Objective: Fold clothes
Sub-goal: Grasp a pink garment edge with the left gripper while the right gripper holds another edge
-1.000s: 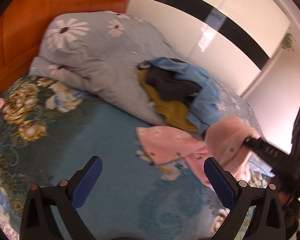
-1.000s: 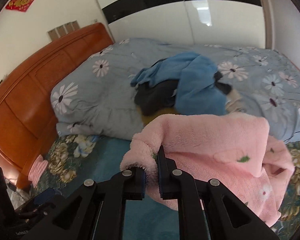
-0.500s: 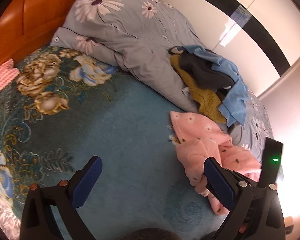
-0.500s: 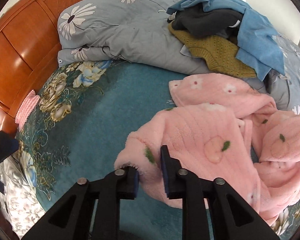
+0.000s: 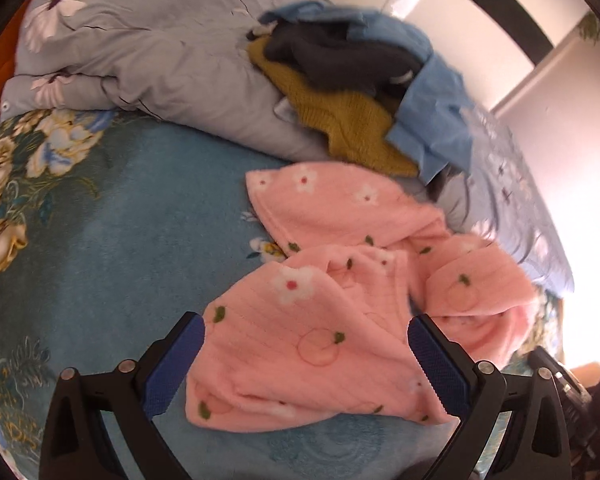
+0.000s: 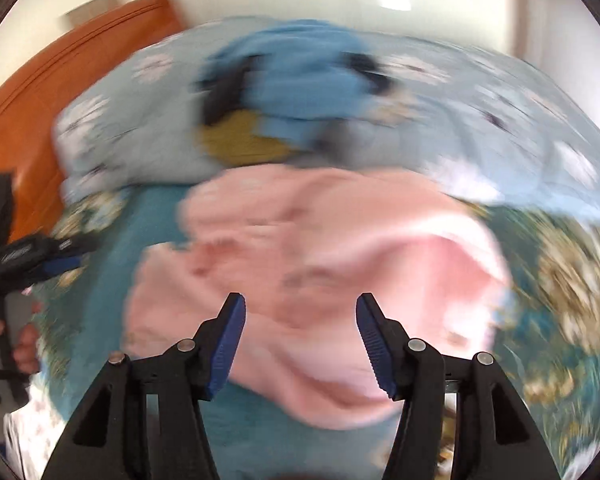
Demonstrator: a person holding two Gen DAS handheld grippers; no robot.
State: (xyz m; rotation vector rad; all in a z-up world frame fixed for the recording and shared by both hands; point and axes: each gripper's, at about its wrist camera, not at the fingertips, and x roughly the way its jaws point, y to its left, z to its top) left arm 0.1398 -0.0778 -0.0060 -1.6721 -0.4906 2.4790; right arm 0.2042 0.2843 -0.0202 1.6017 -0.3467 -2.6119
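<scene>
While both grippers — left (image 5: 306,364), right (image 6: 300,346) — gape empty over rumpled pink garment (image 5: 340,300): spread flat, pinch hem corners.

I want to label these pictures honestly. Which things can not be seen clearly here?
- Right wrist view: motion blur smears the pink fleece garment print.
- Left wrist view: its near edge hides behind the left gripper finger.
- Dark grey garment: partly buried under blue cloth.

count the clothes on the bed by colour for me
Pink garment: 1
Blue garment: 1
Dark grey garment: 1
Mustard knit: 1
Total: 4, though the pile may hide more.
</scene>
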